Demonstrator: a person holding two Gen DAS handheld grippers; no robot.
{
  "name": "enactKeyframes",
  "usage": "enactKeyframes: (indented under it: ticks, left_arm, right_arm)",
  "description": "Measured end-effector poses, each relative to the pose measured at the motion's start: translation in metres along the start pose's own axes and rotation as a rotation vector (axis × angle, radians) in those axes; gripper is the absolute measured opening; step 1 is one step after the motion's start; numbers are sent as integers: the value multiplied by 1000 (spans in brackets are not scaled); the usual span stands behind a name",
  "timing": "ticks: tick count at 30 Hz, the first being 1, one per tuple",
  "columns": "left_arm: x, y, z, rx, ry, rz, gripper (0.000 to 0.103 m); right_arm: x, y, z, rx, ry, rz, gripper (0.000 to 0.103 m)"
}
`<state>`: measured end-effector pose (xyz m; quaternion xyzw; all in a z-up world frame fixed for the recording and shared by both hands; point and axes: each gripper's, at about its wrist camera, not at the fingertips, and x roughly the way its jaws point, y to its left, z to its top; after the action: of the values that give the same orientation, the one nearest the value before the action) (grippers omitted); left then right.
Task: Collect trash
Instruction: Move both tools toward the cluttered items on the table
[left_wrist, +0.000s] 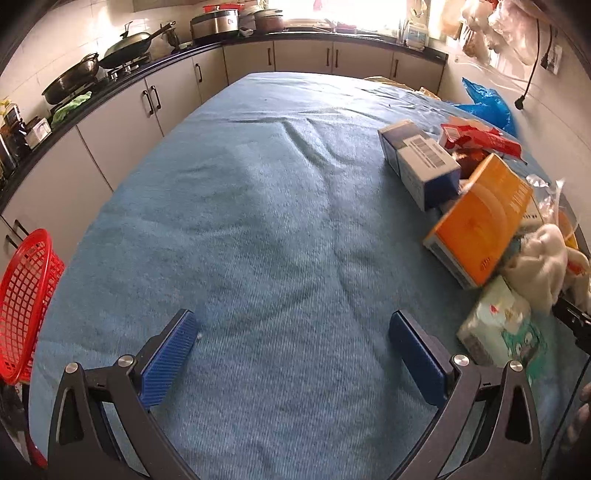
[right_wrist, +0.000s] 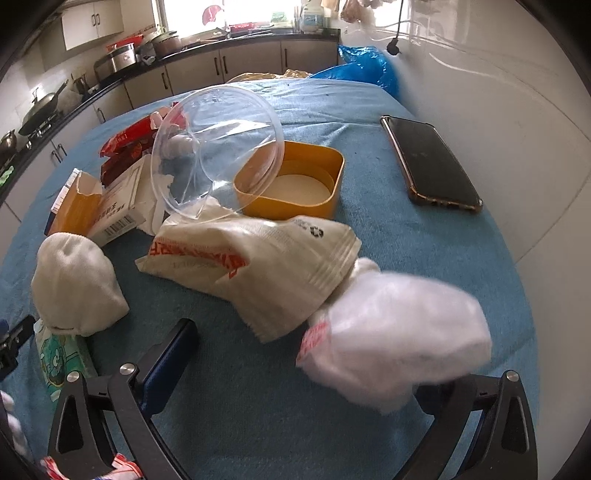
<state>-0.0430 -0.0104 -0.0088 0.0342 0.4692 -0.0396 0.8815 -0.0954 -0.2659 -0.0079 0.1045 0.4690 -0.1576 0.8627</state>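
My left gripper (left_wrist: 293, 354) is open and empty over the bare blue tablecloth (left_wrist: 258, 221). Trash is piled to its right: a white and blue box (left_wrist: 421, 162), a red packet (left_wrist: 480, 138), an orange box (left_wrist: 480, 218), a tissue pack (left_wrist: 498, 325) and crumpled white paper (left_wrist: 543, 258). My right gripper (right_wrist: 295, 350) is open. A blurred white wad (right_wrist: 399, 339) covers its right finger; I cannot tell if they touch. A cream wrapper (right_wrist: 266, 266) lies just ahead. Behind it are a clear plastic bowl (right_wrist: 218, 147) and a yellow tub (right_wrist: 295, 184).
A red mesh basket (left_wrist: 26, 302) stands off the table's left edge. A black phone (right_wrist: 432, 162) lies at the right of the table. A white crumpled ball (right_wrist: 74, 280) and tissue pack (right_wrist: 62, 362) lie left. Kitchen counters with pans (left_wrist: 110, 62) run behind. A blue bag (right_wrist: 369, 66) sits at the far corner.
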Motion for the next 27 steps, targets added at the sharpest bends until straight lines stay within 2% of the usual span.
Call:
enactKeyframes:
  ticks: [2,3,7,10,17,23,27]
  left_arm:
    - [-3,-10,1,10,15,-1,103]
    - [-4,1,17,17,29,-9,103]
    - [-13,4,11,5,20,-41,103]
    - [-28,10,4,-36,-6,-66,103]
    - [-97,9,-14,-30,-184,-16,103]
    - [-149,12,-29,-24,-352,122,103]
    - [-176,18,-37,-35,-421,124,103]
  right_arm:
    - [-5,0,-5,23,-8,17,103]
    - [-9,2,-10,35,-12,31,103]
    - [-27,5,-22,58,-21,118,100]
    - [-42,13,-31,43,-36,118,98]
    - [-82,20,-49,20,-132,154,98]
    - [-119,35,-66,-26,-229,159,98]
    - [-136,38,-74,-42,-277,175,98]
